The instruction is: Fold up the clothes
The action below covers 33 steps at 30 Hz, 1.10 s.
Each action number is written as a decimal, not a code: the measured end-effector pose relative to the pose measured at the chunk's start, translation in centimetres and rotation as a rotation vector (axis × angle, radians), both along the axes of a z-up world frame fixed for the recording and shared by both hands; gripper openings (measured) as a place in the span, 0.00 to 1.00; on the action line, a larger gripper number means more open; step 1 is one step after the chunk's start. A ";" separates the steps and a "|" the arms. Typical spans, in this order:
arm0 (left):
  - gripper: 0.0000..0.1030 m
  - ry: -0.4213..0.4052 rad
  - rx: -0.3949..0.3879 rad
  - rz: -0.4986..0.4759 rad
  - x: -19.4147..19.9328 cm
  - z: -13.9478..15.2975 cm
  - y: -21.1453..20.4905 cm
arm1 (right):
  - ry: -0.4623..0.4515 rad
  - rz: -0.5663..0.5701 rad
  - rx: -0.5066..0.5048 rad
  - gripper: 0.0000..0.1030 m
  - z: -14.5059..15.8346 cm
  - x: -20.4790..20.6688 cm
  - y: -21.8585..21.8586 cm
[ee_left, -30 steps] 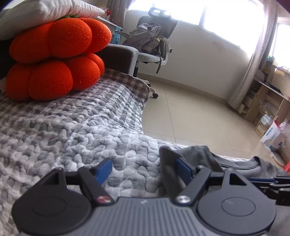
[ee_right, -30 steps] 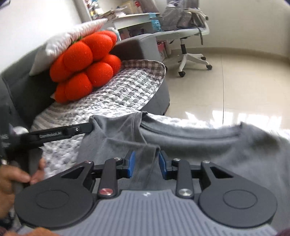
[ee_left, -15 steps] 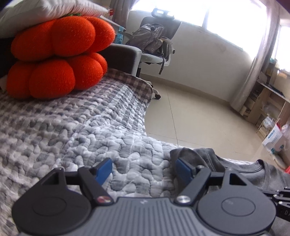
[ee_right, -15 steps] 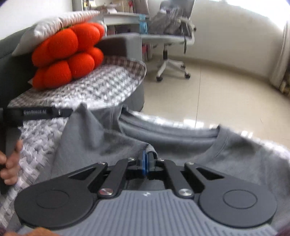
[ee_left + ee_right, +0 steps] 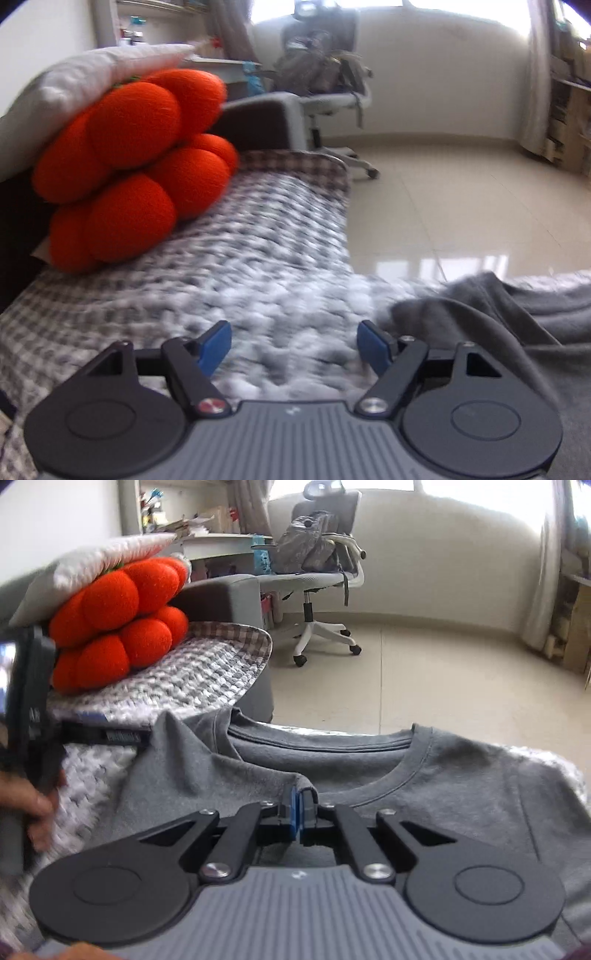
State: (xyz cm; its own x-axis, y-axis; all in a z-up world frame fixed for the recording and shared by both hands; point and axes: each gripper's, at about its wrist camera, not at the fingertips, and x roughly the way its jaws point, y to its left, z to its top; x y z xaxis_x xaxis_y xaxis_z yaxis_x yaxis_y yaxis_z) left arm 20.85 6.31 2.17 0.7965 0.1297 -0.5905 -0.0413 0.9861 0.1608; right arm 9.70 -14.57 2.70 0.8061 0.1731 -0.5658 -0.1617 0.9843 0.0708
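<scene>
A grey T-shirt (image 5: 443, 775) lies spread on a grey-and-white knitted blanket (image 5: 192, 679) over a sofa, its collar towards the floor side. My right gripper (image 5: 297, 805) is shut on a raised fold of the T-shirt just left of the collar. In the left wrist view the T-shirt (image 5: 480, 317) shows bunched at the right. My left gripper (image 5: 291, 332) hovers over the blanket (image 5: 258, 258) with its jaws wide and closing, nothing between them; its right fingertip is just beside the shirt's edge. A hand (image 5: 22, 805) holds that gripper at the left of the right wrist view.
An orange lobed cushion (image 5: 129, 166) under a white pillow (image 5: 92, 74) leans at the sofa's back left. The sofa's edge drops to a tiled floor (image 5: 443, 206). An office chair (image 5: 317, 572) carrying a backpack stands beyond, shelves along the right wall.
My right gripper closed on a fold of the T-shirt and has lifted it slightly. My left gripper swung left, off the shirt's corner and over bare blanket.
</scene>
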 end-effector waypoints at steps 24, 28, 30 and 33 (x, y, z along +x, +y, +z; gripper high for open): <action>0.12 0.057 -0.180 -0.148 -0.6 0.5 -1.2 | -0.052 0.015 -0.005 0.03 -1.1 -0.7 0.0; 0.03 0.041 -0.221 -0.186 -0.5 0.2 -1.2 | -0.057 0.023 0.049 0.03 -1.1 -0.5 -0.6; 0.02 0.038 -0.221 -0.182 -0.5 0.0 -1.4 | -0.064 0.019 0.042 0.03 -1.1 -0.5 -0.4; 0.02 0.023 -0.210 -0.154 -0.6 0.2 -1.4 | -0.070 0.011 0.031 0.03 -1.3 -0.6 -0.3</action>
State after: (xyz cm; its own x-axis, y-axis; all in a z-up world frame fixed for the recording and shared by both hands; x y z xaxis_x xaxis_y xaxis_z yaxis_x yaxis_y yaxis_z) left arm 20.30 4.89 2.32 0.7833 -0.1192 -0.6101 0.1128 0.9924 -0.0490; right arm 9.12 -14.88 1.40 0.8416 0.1985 -0.5024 -0.1778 0.9800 0.0893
